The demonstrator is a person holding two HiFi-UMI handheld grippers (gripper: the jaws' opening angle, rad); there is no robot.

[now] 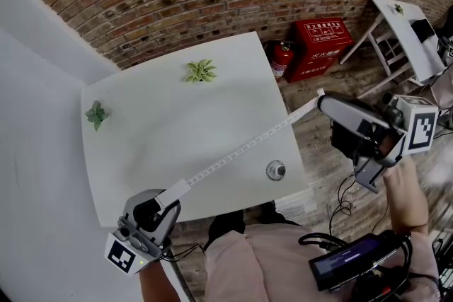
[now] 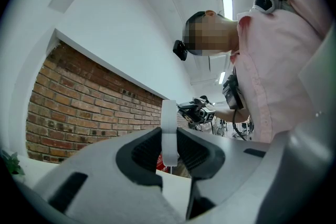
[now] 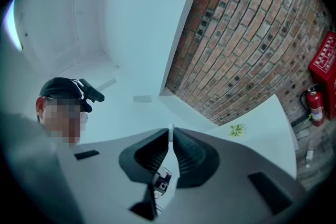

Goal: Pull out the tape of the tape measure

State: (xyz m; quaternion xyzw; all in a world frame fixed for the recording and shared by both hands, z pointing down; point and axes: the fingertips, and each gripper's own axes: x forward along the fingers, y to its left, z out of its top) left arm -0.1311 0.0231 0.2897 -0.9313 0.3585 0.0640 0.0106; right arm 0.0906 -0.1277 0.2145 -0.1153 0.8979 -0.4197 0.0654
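Pull-out mid-way, I'd say; next move needs hands drawn further apart, grips firm. L gripper (image 1: 166, 204), low at edge of white counter (image 1: 156, 117), fingers (image 2: 142, 152) clamp small flat white tape-measure case (image 1: 175, 191); thin white marked tape (image 1: 241, 150) spans taut to R gripper (image 1: 325, 101), roughly level off counter's right, fingers pinching tape end

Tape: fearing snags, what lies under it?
Bare white table, then wooden floor past its edge. A small round metal thing sits beside the tape, not under. The left hand-held gripper and right hand-held gripper cover what's below its ends.
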